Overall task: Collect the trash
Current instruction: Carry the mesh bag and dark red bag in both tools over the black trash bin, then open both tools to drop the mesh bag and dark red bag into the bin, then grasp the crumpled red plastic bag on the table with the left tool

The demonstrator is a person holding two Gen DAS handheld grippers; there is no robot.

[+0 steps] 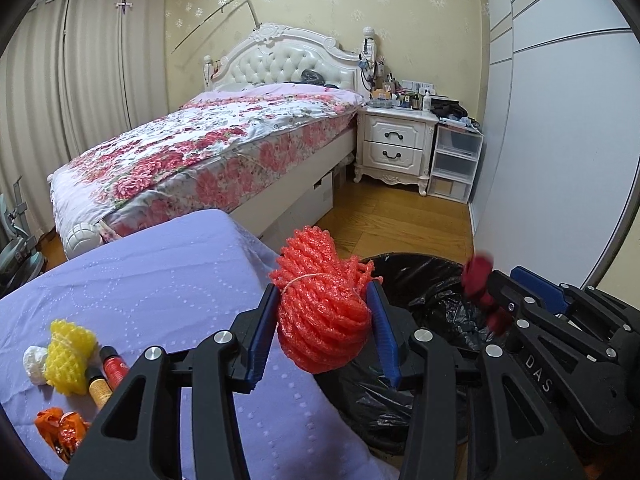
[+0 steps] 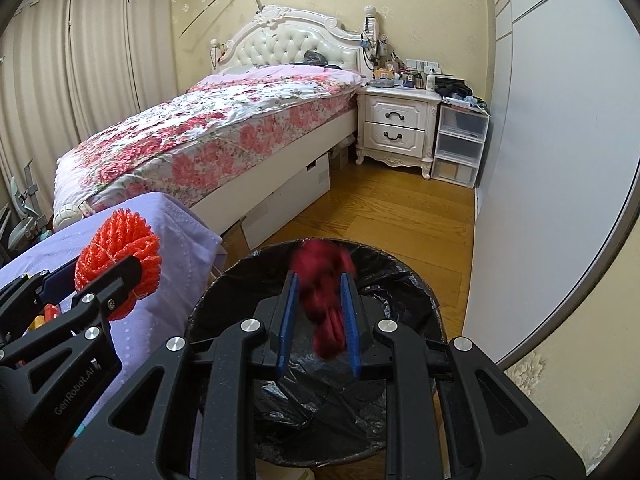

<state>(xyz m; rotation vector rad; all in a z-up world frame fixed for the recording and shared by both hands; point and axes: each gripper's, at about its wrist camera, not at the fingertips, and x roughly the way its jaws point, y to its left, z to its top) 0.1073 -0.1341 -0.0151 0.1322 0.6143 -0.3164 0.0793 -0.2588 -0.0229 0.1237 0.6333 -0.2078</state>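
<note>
The left gripper (image 1: pixel 325 334) is sitting at the lower centre of the left wrist view, its ribbed blue fingers (image 1: pixel 261 342) clamping a bundle of orange-red foam net (image 1: pixel 322 300). The net is a spongy, tubular mesh, rolled into a lumpy ball and tied round with a thin pale string. It is hanging over the edge where the bench (image 1: pixel 140 280) meets the bin (image 1: pixel 416 280).

The bench is lying under a lilac quilted cloth with dotted stitching. At the lower left of that frame more scraps are resting on it: a yellow foam net (image 1: pixel 68 354) of the same knobbly mesh, a white crumpled wad (image 1: pixel 35 364) touching it, two small cylindrical bottles (image 1: pixel 106 376) just beside it, and a crinkled orange wrapper (image 1: pixel 60 430) near the bottom edge.

In the right wrist view the right gripper (image 2: pixel 320 322) is occupying the lower centre, its blue fingers (image 2: pixel 289 320) pressing closely on a dark red piece of trash (image 2: pixel 324 300). That piece is looking soft and bunched, but it is blurred, so I cannot tell its material. It is hanging directly above the open mouth of the round bin, which is lined with a glossy, wrinkled black plastic bag (image 2: pixel 320 396).

The bin is standing on a wooden plank floor (image 2: pixel 380 216), just beside the bench. Across the upper half of both frames a bed (image 2: pixel 208 136) with a floral cover and a tufted white headboard is filling the room, a carved white nightstand (image 2: pixel 394 128) is standing to its right, and pleated beige curtains (image 2: pixel 80 60) are hanging at the upper left.
</note>
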